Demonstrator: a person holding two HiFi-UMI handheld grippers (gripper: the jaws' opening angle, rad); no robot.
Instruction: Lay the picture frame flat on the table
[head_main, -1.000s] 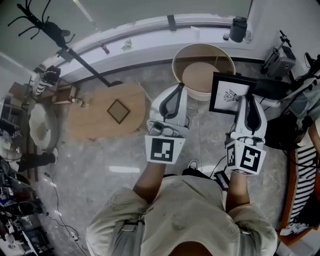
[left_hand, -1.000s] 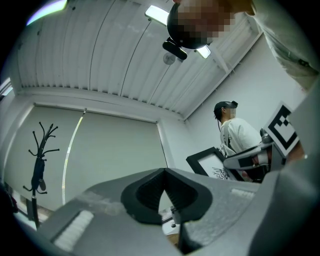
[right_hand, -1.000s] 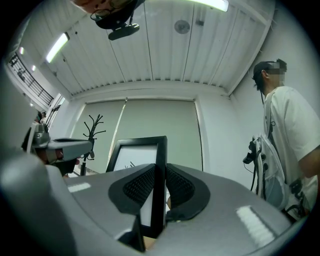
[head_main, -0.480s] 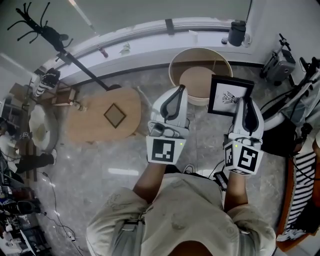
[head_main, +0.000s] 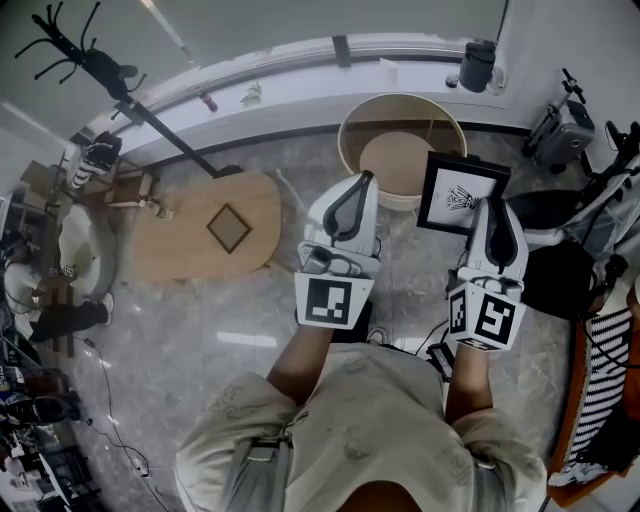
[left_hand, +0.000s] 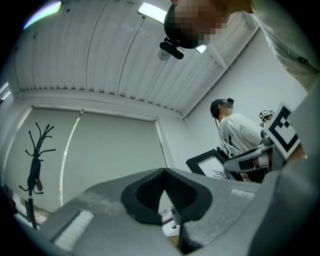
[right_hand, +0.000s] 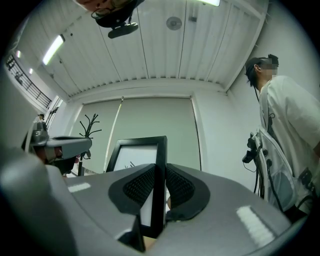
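A black picture frame (head_main: 458, 194) with a white print is held in the air, above the floor beside the round wooden table (head_main: 352, 118). My right gripper (head_main: 490, 206) is shut on the frame's right edge. In the right gripper view the frame (right_hand: 144, 159) stands upright, with its edge pinched between the ribbed pads (right_hand: 137, 186) of that gripper (right_hand: 159, 186). My left gripper (head_main: 361, 180) hovers just left of the frame, apart from it. Its jaws (left_hand: 164, 186) meet at the tips with nothing between them. The frame (left_hand: 206, 162) also shows at the right of the left gripper view.
A low oval wooden table (head_main: 185, 250) at the left bears a small diamond-shaped frame (head_main: 229, 228). A black stand (head_main: 160, 128) leans over it. Another person in a white shirt (right_hand: 285, 145) stands at the right. Camera gear and a cart (head_main: 566, 130) crowd the right side.
The frame stays pinched in my right gripper and both grippers keep their pose. The whole view has drifted slightly, the frame sitting a touch lower and left.
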